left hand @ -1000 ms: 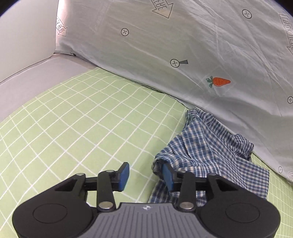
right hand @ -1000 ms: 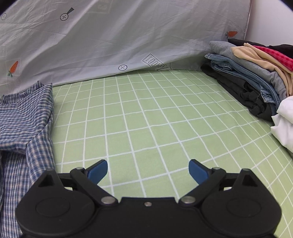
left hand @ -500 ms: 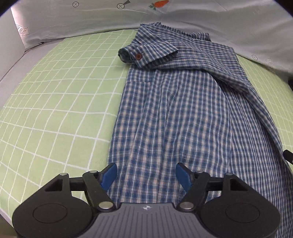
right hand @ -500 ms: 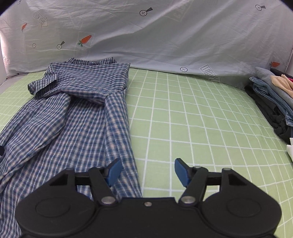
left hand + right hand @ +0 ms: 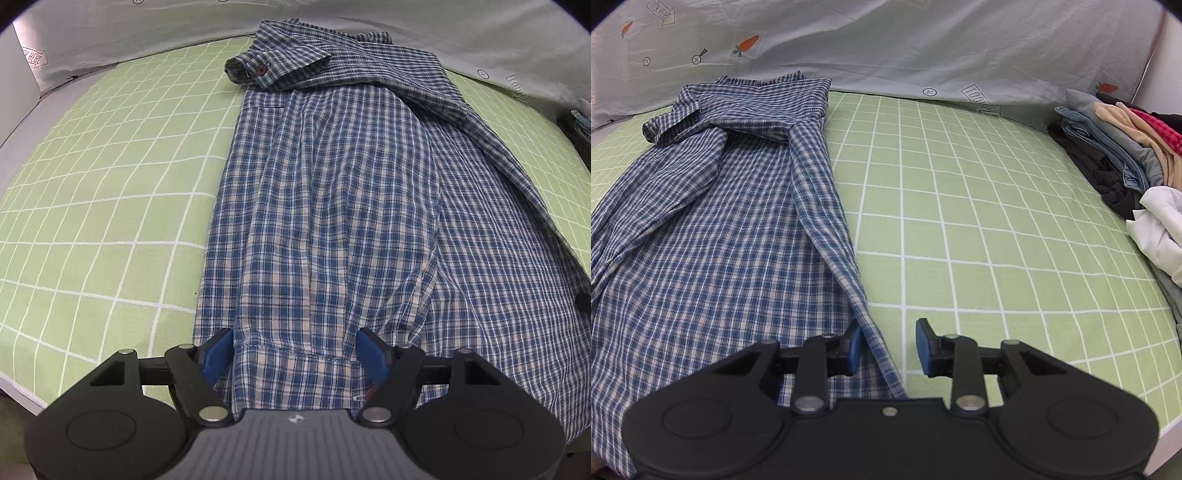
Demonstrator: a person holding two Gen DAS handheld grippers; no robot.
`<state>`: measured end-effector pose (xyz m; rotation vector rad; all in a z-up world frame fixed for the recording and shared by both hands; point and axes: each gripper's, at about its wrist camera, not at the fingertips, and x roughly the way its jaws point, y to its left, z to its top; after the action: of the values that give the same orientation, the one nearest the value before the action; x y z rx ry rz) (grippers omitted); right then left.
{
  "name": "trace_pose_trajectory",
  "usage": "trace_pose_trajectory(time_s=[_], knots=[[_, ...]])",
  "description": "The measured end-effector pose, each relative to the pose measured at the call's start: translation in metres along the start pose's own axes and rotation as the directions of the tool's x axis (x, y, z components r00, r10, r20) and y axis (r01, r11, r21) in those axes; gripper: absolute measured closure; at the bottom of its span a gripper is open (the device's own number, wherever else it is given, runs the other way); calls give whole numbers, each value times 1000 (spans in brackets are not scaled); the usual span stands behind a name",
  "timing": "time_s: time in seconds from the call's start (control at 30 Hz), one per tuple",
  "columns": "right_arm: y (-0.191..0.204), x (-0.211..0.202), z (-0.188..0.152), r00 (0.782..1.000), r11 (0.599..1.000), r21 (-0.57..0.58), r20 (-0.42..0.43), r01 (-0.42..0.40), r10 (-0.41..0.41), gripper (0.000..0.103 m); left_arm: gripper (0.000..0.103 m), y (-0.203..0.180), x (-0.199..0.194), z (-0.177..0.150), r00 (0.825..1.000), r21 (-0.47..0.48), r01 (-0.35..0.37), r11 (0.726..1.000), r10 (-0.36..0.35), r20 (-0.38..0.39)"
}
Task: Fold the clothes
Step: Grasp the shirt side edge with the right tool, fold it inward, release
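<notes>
Shirt cuff button shows left; clothes pile (folded) right.

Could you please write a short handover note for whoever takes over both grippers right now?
Left gripper: open, at the shirt's hem, holding nothing.
Right gripper: jaws have just been closing; the shirt's side edge is between them, not yet pinched.
Shirt: lies lengthwise on the green sheet, sleeves folded in, collar far.
Clothes pile: right side.
Left: grip the hem and fold it.
</notes>
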<state>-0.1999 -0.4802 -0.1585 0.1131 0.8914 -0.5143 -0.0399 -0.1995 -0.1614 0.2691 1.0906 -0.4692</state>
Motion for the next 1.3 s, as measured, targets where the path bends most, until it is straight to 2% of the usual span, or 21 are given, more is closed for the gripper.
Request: trace_pose_trajectory(time_s=[0.03, 0.1, 0.27, 0.53, 0.63, 0.83, 0.9, 0.97, 1.03, 1.07, 1.13, 1.17, 1.23, 1.3], knots=[[1, -1, -1, 1000, 1000, 7, -7, -1, 1, 84, 28, 0, -1, -2, 1000, 11, -3, 1000, 3, 3], [6, -3, -3, 1000, 1000, 17, -19, -1, 1, 99, 24, 2, -2, -5, 1000, 30, -7, 1000, 7, 2], [30, -19, -2, 999, 999, 12, -15, -35, 35, 100, 23, 8, -3, -10, 1000, 62, 25, 998, -25, -4], [83, -34, 3, 985, 984, -45, -9, -172, 172, 101, 21, 9, -3, -10, 999, 130, 51, 990, -50, -13], [106, -38, 8, 970, 968, -62, -13, -245, 245, 102, 21, 10, -3, -13, 999, 142, 55, 988, -54, -6], [149, -45, 21, 922, 917, -105, -15, -386, 387, 102, 21, 11, -3, -15, 998, 165, 63, 984, -64, 5], [160, -39, 20, 905, 900, -91, -38, -426, 425, 102, 21, 12, -3, -15, 997, 157, 70, 985, -72, 4], [167, -30, 16, 899, 897, -66, -71, -438, 433, 101, 21, 13, -3, -15, 997, 154, 76, 985, -77, 4], [164, -24, 12, 882, 887, 8, -95, -462, 461, 96, 20, 14, -2, -14, 997, 154, 78, 985, -80, 4], [161, -24, 10, 878, 883, 37, -92, -468, 470, 90, 20, 14, -2, -13, 997, 155, 79, 985, -80, 5], [149, -34, 9, 885, 885, 66, -33, -461, 463, 74, 20, 14, -1, -13, 997, 154, 78, 985, -81, 7], [143, -39, 9, 888, 886, 81, -4, -457, 459, 61, 20, 14, -1, -13, 997, 154, 79, 985, -81, 8], [133, -44, 8, 909, 904, 92, 27, -417, 416, 60, 20, 15, -2, -14, 997, 152, 78, 985, -81, 11], [124, -47, 8, 934, 929, 94, 44, -357, 355, 69, 19, 14, -3, -16, 997, 149, 78, 986, -80, 14]])
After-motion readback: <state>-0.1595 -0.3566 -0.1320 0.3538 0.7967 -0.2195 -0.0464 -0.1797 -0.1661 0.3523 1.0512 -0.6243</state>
